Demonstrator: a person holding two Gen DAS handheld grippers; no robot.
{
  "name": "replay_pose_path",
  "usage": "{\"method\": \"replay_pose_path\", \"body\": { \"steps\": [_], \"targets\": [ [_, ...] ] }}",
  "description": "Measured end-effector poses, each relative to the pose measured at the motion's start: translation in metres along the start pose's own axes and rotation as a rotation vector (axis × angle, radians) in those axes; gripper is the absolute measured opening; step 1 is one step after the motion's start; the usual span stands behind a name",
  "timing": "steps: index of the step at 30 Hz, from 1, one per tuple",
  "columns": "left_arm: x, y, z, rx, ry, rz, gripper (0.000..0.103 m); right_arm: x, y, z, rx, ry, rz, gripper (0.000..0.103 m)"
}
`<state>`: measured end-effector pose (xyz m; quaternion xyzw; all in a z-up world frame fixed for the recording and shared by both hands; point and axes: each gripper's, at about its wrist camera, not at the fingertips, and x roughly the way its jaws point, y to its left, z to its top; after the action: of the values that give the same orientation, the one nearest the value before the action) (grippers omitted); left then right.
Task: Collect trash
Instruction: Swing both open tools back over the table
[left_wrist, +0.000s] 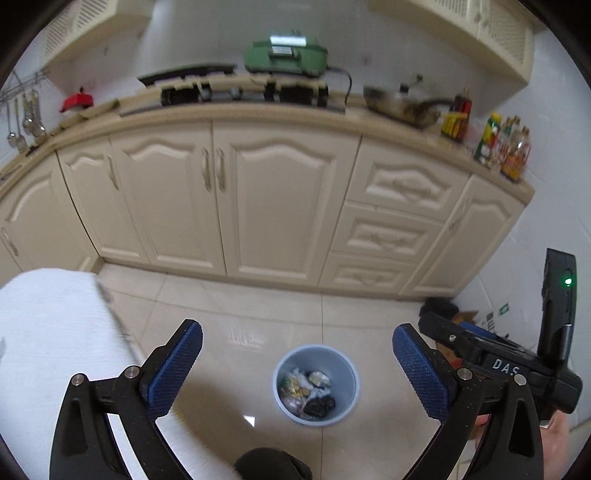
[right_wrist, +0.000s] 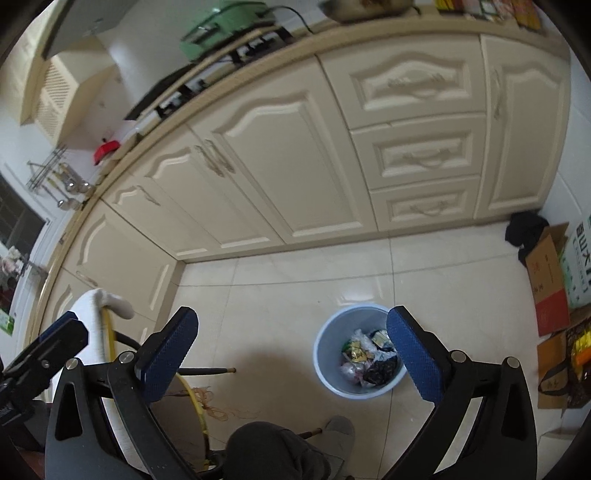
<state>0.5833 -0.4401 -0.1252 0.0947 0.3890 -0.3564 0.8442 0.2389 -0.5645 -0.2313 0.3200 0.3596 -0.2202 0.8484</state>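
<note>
A: The left claw stands wide apart with nothing between its blue pads; the right claw is just as wide and just as empty.

B: And the trash?

A: In the pale blue bin on the tiled floor, crumpled wrappers and a dark wad. From both views the bin sits below the claws, near the cream cabinets.

B: Anything beside it?

A: Cardboard boxes off to the right.
</note>
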Motion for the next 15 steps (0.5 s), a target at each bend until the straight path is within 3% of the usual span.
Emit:
{"method": "replay_pose_path", "body": {
  "steps": [8,12,15],
  "targets": [
    [-0.107,0.031,-0.029,-0.047,-0.153,0.052,0.102,-0.052,0.075,-0.004,-0.115,-0.087,0.061,0.103],
    [-0.17,0.056,-0.081,-0.068,-0.207,0.091,0.102,-0.072,0.115,-0.011,-0.177,-0.117,0.103,0.103],
    [-0.204,0.069,-0.102,-0.097,-0.254,0.125,0.102,-0.084,0.146,-0.019,-0.224,-0.13,0.137,0.103]
  ]
}}
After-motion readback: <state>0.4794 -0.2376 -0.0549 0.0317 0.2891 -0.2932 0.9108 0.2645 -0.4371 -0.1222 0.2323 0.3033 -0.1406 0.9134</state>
